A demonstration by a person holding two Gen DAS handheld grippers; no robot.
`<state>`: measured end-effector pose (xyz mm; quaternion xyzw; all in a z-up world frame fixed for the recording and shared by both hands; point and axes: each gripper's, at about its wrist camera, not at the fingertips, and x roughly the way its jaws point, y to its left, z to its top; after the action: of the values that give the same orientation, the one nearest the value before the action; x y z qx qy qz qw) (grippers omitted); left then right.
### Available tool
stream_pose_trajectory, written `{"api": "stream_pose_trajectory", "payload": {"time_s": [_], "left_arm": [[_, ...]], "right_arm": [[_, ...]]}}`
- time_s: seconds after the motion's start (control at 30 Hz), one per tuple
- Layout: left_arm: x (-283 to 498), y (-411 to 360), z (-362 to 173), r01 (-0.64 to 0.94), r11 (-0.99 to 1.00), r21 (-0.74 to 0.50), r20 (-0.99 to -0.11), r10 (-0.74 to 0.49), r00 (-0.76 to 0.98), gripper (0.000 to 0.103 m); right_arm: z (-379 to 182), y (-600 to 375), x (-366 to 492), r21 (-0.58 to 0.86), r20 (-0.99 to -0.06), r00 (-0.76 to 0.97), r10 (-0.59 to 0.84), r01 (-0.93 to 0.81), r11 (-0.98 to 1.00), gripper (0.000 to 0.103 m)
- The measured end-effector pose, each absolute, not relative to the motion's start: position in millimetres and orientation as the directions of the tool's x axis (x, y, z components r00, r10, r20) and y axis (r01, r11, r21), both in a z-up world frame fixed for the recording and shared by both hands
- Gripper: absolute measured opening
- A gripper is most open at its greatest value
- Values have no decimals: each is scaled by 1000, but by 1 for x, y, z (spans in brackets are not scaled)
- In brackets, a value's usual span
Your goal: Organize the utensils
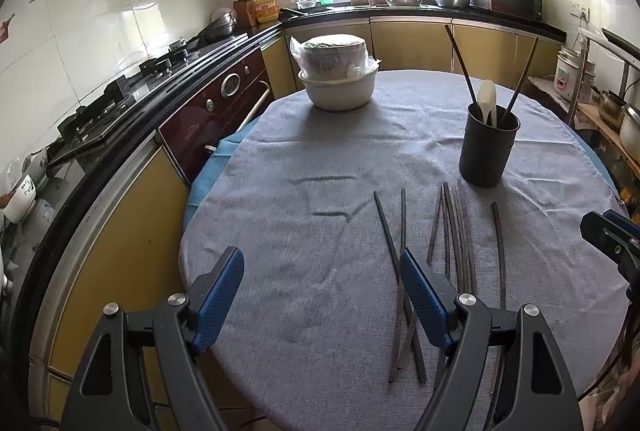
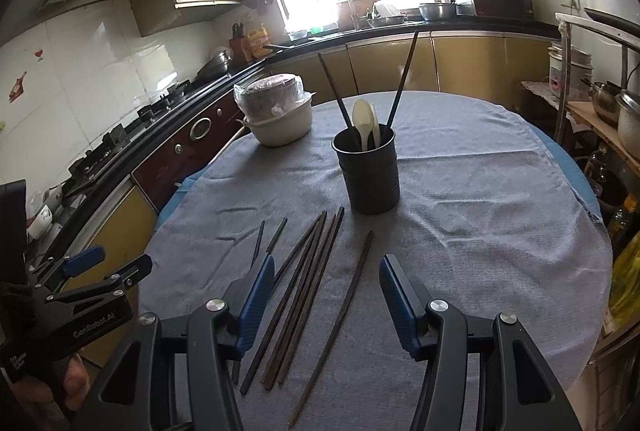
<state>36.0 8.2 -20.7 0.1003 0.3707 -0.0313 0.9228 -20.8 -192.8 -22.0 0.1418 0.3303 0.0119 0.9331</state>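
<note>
Several dark chopsticks (image 1: 452, 243) lie loose on the grey cloth of the round table (image 1: 320, 159); they also show in the right wrist view (image 2: 308, 291). One chopstick (image 2: 344, 311) lies apart to their right. A black utensil holder (image 1: 486, 147) stands behind them with two chopsticks and a white spoon (image 1: 488, 101) in it; it also shows in the right wrist view (image 2: 368, 171). My left gripper (image 1: 322, 283) is open and empty above the near left chopsticks. My right gripper (image 2: 328, 287) is open and empty above the chopstick bundle.
A white bowl (image 1: 340, 87) with a bagged stack of dishes on it stands at the table's far left. A stove and oven (image 1: 216, 99) run along the counter to the left. A rack with pots (image 2: 612, 111) stands to the right.
</note>
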Motion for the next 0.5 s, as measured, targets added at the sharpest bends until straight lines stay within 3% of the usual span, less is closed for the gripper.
{"api": "stream_pose_trajectory", "payload": {"time_s": [0.5], "left_arm": [[37, 11, -29, 127, 979, 161, -704, 23, 710, 81]], "right_arm": [[-28, -191, -19, 273, -624, 773, 115, 78, 959, 58]]}}
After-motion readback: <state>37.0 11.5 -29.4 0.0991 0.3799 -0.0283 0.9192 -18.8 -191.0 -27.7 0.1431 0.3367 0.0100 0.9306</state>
